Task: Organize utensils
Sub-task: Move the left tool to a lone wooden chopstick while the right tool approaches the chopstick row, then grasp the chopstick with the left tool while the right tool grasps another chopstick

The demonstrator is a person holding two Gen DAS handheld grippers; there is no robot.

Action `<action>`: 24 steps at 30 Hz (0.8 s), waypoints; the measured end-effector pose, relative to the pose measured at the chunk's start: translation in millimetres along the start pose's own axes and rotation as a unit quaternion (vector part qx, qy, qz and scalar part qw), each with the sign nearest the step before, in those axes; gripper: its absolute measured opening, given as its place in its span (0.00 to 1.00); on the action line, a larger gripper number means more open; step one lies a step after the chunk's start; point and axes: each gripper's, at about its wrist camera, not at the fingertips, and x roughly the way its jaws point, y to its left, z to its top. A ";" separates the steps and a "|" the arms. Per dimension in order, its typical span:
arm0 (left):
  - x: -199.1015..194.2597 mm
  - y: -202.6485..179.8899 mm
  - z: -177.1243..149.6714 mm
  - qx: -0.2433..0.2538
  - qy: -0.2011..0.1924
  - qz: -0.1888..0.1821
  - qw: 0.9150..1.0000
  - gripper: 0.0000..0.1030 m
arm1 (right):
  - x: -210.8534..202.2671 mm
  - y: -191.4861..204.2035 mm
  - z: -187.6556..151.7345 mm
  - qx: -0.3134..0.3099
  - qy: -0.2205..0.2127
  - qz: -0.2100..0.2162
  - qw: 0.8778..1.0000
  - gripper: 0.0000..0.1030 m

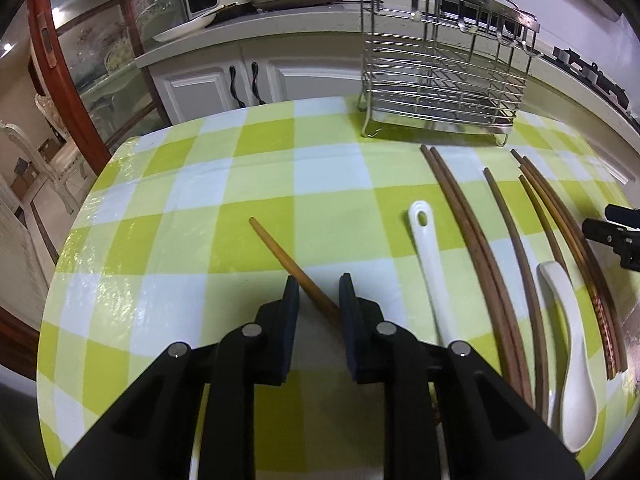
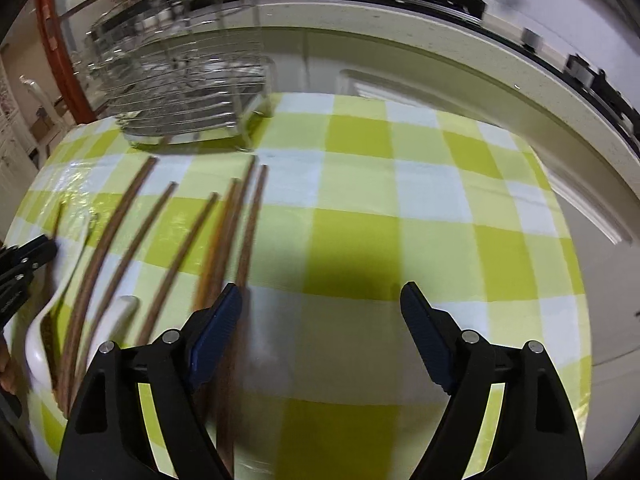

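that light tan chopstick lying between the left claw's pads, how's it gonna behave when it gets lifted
The tan chopstick looks straight and stiff, so it probably won't sag. The left claw straddles it near one end, so the long free end may droop or pivot. Being thin and smooth on the glossy checked tablecloth, it could roll or skid if nudged.

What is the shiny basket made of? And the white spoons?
The basket looks like bare metal wire, probably steel: thin silvery bars with bright glints. The white spoons look like glazed ceramic, smooth and glossy, though hard plastic could look alike.
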 end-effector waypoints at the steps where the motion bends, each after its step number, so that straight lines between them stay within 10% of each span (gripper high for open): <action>1: -0.4 0.2 -0.7 0.001 -0.001 0.000 1.000 0.20 | -0.1 1.8 -0.7 -0.004 0.001 0.002 1.000 0.74; 24: -0.8 -1.2 -2.8 -0.004 -0.007 0.002 1.000 0.21 | 1.6 21.6 1.9 -0.026 -0.017 0.006 1.000 0.75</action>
